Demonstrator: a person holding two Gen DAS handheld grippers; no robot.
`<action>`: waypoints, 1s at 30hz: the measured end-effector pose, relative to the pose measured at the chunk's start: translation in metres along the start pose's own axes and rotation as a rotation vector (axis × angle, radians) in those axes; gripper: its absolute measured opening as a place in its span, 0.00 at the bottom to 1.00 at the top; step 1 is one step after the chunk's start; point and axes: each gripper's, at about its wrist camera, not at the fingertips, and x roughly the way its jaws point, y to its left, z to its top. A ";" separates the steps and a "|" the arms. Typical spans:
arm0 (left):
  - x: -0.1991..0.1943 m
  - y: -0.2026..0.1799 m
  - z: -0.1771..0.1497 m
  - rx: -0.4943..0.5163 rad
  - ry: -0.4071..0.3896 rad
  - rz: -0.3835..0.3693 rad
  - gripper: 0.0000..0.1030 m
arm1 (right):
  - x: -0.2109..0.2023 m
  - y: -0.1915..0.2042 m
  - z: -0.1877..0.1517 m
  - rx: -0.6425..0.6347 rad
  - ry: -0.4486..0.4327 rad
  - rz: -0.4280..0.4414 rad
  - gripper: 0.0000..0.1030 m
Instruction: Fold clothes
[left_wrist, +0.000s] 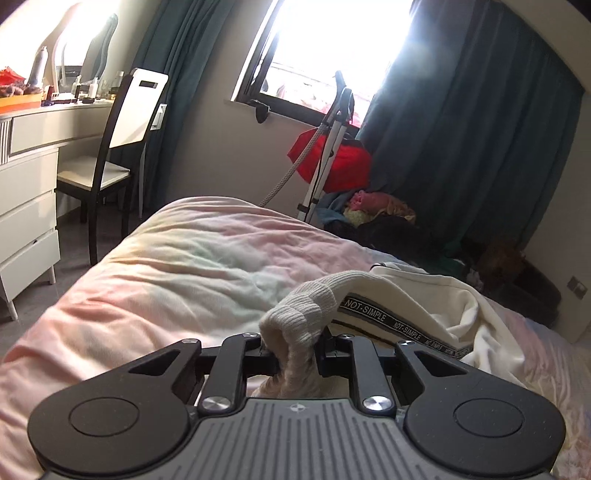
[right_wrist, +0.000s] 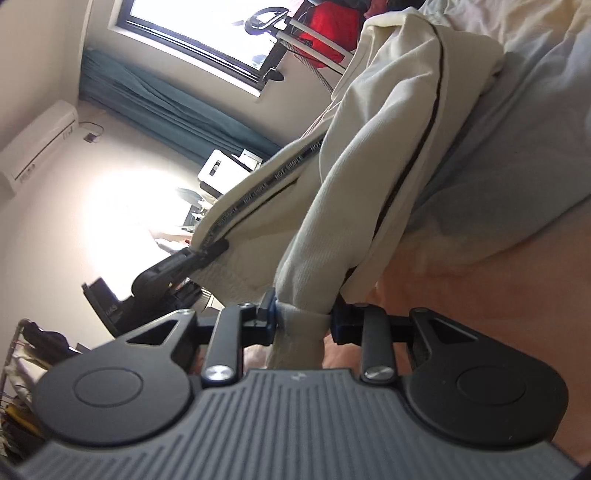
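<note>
Cream knit, ribbed at the cuff, fills the centre of the left wrist view: the left gripper has its jaws clenched on the ribbed cuff of a cream garment, which trails off toward the right of the frame over the bed. A black band with white lettering runs along the cloth from the cuff toward the lower right. Left of it the bedcover is a soft, faintly crumpled pastel sheet, pink shading to pale green. In the right wrist view, which is rolled sideways, the other gripper shows at centre left, gripping the lettered edge, while the right gripper at lower centre has its jaws closed on a bunched end of the same garment, the cloth gathered into a thick twist between them. From there the fabric rises in loose, heavy folds toward the upper right, where it rests on the bed; a dark seam line runs down its length. As for progress, the garment is held by two ends, partly lifted and rumpled, with no flat, squared fold visible; I judge the folding of this piece is not finished, and it would need spreading or aligning before it can lie neatly.
</note>
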 end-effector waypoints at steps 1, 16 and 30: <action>0.004 0.008 0.016 0.006 0.015 0.010 0.18 | 0.016 0.007 -0.001 -0.006 0.010 -0.004 0.29; 0.166 0.173 0.146 0.058 0.229 0.503 0.19 | 0.316 0.085 -0.081 0.039 0.288 0.181 0.28; 0.103 0.159 0.124 0.026 0.171 0.414 0.75 | 0.263 0.109 -0.060 -0.138 0.411 0.128 1.00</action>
